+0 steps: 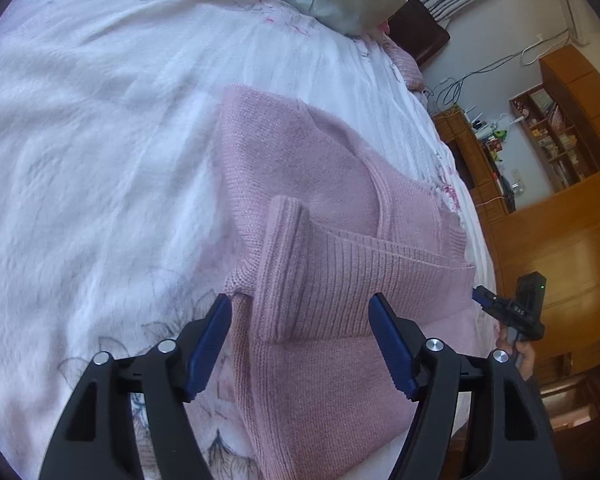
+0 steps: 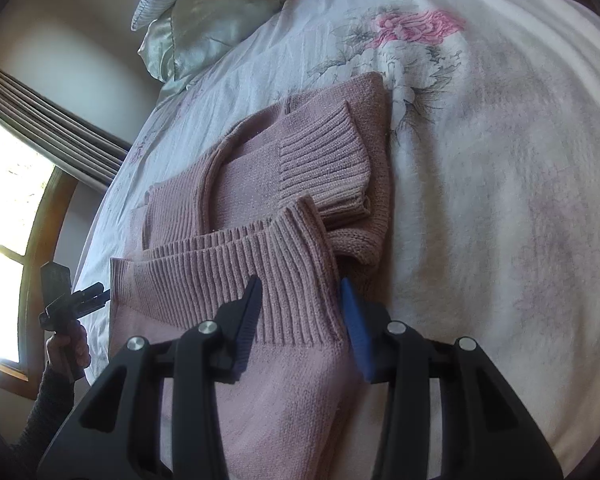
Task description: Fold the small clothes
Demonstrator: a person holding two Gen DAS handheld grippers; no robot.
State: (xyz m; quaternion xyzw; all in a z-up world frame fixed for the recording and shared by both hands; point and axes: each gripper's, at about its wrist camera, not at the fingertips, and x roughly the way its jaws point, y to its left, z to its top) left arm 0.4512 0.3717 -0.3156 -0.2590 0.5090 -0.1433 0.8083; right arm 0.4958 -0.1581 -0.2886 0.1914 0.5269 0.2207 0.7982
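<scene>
Two spread tongs, left tongs (image 1: pixel 300 340) and right tongs (image 2: pixel 300 320), hover over the half-folded pink sweater (image 1: pixel 324 216) near the bed (image 1: pixel 80 160) edge; next, probably pinching the ribbed hem (image 2: pixel 284 280) to fold it over.

A floral-sheeted bed (image 2: pixel 500 160) carries a pink sweater (image 2: pixel 260 184) and pillow (image 2: pixel 208 12).
</scene>
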